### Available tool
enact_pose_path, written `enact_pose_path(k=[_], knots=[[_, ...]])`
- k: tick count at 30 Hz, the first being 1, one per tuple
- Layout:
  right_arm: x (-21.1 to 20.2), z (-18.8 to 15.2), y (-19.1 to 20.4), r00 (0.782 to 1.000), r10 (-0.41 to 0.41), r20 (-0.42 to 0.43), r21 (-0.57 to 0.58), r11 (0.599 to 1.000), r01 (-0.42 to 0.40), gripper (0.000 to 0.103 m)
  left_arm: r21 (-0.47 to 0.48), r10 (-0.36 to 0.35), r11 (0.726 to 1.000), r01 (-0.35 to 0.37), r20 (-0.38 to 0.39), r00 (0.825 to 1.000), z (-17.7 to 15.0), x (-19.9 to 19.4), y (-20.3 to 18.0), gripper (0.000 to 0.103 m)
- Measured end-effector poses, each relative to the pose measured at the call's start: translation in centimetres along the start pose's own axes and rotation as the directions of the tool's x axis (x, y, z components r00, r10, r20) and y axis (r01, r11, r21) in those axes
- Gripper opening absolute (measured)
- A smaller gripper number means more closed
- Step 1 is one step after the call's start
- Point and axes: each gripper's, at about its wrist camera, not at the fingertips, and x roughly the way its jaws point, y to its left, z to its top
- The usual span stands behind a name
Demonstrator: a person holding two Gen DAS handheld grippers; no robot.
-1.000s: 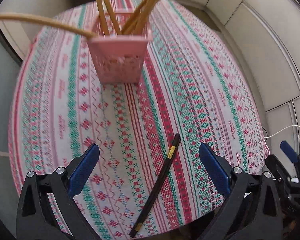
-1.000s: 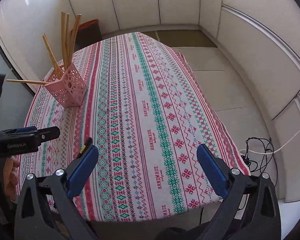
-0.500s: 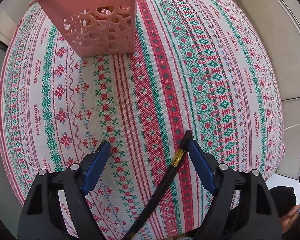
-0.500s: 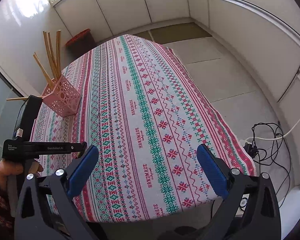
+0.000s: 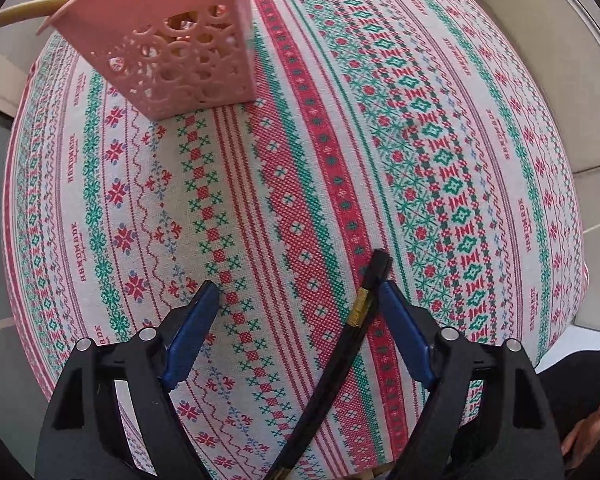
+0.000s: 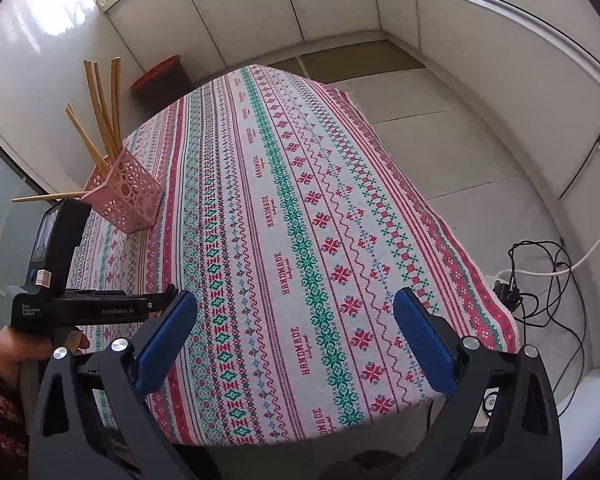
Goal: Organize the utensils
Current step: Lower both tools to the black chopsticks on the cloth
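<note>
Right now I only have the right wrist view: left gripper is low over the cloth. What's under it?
Observer: A black chopstick with a gold band lies on the red-and-green patterned tablecloth, between the left gripper's blue pads.
Operator: Gripped?
Observer: Not yet. The jaws have just been closing, but the chopstick sits close against the pad on the picture's right; the other pad stands well clear.
Operator: Holder in the way?
Observer: No. The pink perforated plastic holder stands beyond the chopstick's tip, apart from it.
</note>
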Motion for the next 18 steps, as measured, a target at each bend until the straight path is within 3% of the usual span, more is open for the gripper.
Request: enact_pose_path(k=[10,15,18], knots=[[0.4,0.0,0.1,1.0,0.003,-0.012,0.004,1.0,-0.003,0.096,-0.083,-0.075,0.994,0.076,0.018,0.997,0.4,-0.5,3.6,0.07],[0.8,-0.1,0.6,1.0,-0.004,-0.021,-0.014,1.0,0.004,0.096,-0.112,-0.084,0.99,0.089,0.047,0.995,0.3,-1.7,5.5,0.07],[1.0,-0.1,0.7,1.0,-0.005,-0.025,-0.018,1.0,0.005,0.096,-0.112,-0.071,0.991,0.073,0.019,0.997,0.6,-1.1,6.4,0.07]])
